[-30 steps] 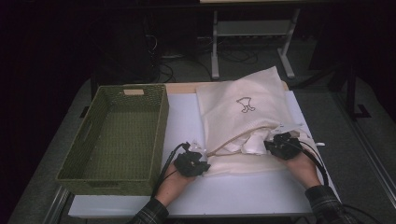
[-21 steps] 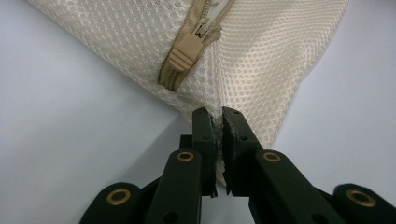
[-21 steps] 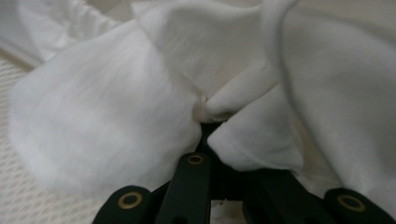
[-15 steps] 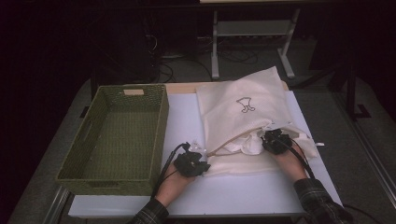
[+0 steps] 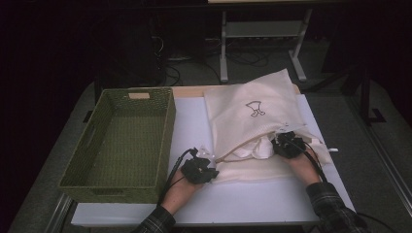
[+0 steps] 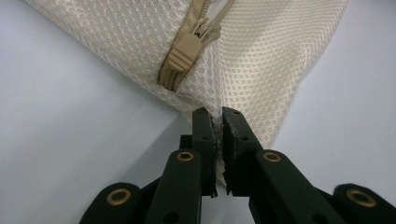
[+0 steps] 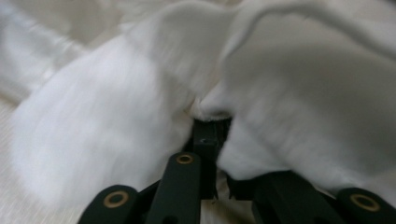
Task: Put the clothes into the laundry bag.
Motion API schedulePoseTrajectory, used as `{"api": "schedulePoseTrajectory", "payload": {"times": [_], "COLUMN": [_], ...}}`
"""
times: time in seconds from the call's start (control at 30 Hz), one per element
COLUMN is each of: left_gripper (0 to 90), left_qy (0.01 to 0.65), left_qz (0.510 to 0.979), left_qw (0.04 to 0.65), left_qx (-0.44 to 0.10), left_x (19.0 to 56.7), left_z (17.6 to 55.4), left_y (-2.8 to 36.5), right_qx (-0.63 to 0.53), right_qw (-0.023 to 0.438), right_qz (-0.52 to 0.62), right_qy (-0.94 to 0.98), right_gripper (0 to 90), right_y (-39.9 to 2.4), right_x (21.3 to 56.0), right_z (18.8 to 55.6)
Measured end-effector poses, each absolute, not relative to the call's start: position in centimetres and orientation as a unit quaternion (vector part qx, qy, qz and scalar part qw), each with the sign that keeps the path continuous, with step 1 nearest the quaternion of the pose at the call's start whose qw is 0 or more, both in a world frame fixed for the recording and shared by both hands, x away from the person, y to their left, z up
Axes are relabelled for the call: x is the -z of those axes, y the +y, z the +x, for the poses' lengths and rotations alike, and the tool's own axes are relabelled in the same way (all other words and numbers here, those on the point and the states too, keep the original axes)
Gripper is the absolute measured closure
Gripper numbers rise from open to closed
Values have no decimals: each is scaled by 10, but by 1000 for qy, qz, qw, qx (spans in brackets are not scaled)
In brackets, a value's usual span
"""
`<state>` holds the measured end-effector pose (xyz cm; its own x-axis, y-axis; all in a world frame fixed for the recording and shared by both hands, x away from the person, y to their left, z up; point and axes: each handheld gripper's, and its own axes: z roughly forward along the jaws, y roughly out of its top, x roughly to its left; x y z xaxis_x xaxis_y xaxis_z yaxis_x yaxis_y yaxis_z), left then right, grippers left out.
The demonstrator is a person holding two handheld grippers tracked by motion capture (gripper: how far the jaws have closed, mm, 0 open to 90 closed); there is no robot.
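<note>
A cream mesh bag [image 5: 252, 111] with a small dark drawing lies on the white table [image 5: 189, 126], its zipped mouth gaping toward me. My left gripper [image 5: 210, 159] is shut on the bag's near left corner; in the left gripper view the jaws [image 6: 219, 116] pinch the mesh [image 6: 261, 56] just below the tan zipper pull [image 6: 187, 49]. My right gripper [image 5: 276, 145] reaches into the bag's mouth. Its jaws have just been opening, though white cloth [image 7: 116, 126] is still pinched between them [image 7: 212, 121]. That cloth [image 5: 255, 148] bulges out of the opening.
An empty green woven basket [image 5: 167, 131] stands on the left part of the table, beside the bag. A bare white strip of tabletop lies between basket and bag. Beyond the far edge are dark floor, cables and a metal stand [image 5: 262, 29].
The right gripper has shifted slightly toward the bag's mouth with the white cloth. The left gripper and the bag corner have stayed put.
</note>
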<state>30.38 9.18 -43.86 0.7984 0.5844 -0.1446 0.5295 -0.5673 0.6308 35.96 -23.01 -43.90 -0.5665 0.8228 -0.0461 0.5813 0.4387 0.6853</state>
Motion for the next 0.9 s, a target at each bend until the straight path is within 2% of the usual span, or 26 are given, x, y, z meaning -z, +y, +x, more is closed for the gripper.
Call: {"api": "schedulePoseTrajectory", "payload": {"times": [0.2,0.27,0.4,0.57,0.6,0.9], "left_gripper": [841,841,841,842,842,845], "left_qy": [315,316,316,314,315,317], "left_qz": [885,884,884,885,885,884], "left_qw": [340,342,341,340,340,341], "left_qx": [-42,-43,-43,-43,-42,-43], "left_x": [438,439,439,438,438,438], "left_z": [303,303,303,303,303,303], "left_y": [91,91,91,91,91,91], "right_qx": [-342,-351,-366,-333,-320,-310], "right_qw": [178,179,150,150,163,202], "right_qz": [424,422,400,390,389,399], "right_qy": [820,817,827,845,848,839], "right_gripper": [759,758,780,845,887,899], "right_y": [-247,-249,-239,-219,-211,-199], "right_x": [412,408,405,422,429,447], "right_z": [330,326,315,325,332,359]}}
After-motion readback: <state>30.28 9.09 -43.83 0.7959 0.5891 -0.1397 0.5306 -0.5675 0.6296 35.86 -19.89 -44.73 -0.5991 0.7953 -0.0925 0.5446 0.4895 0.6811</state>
